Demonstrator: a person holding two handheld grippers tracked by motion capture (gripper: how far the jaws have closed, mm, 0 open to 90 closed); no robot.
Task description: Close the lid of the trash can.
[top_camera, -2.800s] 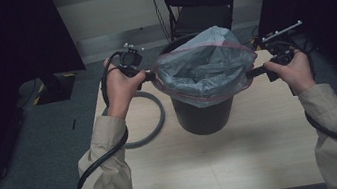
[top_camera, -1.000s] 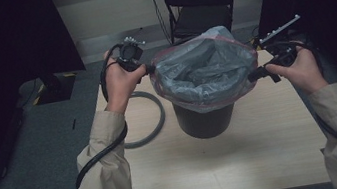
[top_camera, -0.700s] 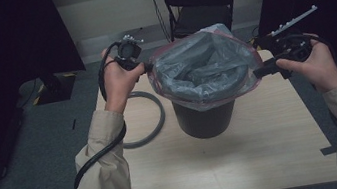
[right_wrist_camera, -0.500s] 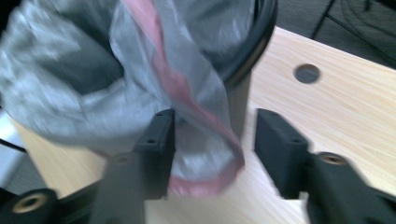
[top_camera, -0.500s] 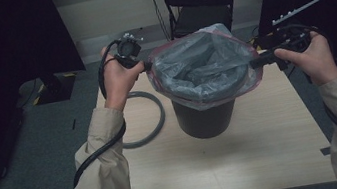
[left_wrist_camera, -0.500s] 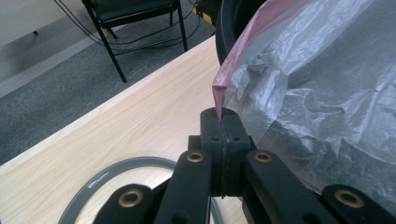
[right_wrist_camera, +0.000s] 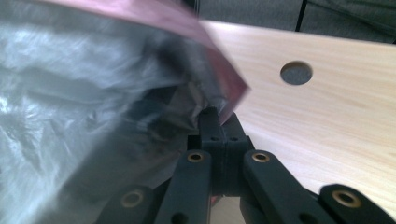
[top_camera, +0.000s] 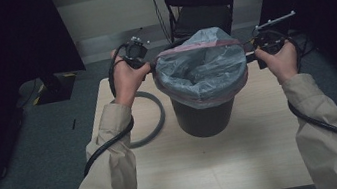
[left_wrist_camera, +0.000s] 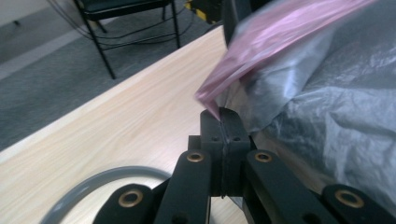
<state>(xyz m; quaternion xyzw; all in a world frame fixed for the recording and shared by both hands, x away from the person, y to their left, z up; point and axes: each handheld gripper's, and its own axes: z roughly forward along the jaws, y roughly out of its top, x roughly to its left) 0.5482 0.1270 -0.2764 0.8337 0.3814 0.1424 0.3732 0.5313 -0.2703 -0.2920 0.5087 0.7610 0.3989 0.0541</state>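
A dark bin [top_camera: 205, 117] stands in the middle of the wooden table [top_camera: 193, 171]. It is lined with a grey translucent bag [top_camera: 200, 69] that has a pink rim band [top_camera: 200, 48]. My left gripper [top_camera: 153, 67] is at the bag's left side, shut on the pink rim band [left_wrist_camera: 261, 56]; the left gripper view shows the closed jaws [left_wrist_camera: 223, 116] pinching it. My right gripper [top_camera: 251, 57] is at the bag's right side. Its jaws [right_wrist_camera: 218, 119] have just been closing and now pinch the pink band [right_wrist_camera: 205, 32] and grey film [right_wrist_camera: 70, 93].
A grey hose loop [top_camera: 158, 121] lies on the table left of the bin. A black folding chair [top_camera: 199, 6] stands behind the table. The tabletop has a round hole [right_wrist_camera: 296, 73] near the right gripper. Dark screens stand on both sides.
The right hand came in and down to the bag's right side and its jaws closed on the rim. The left hand sank slightly, and the bag's rim now sits lower over the bin.
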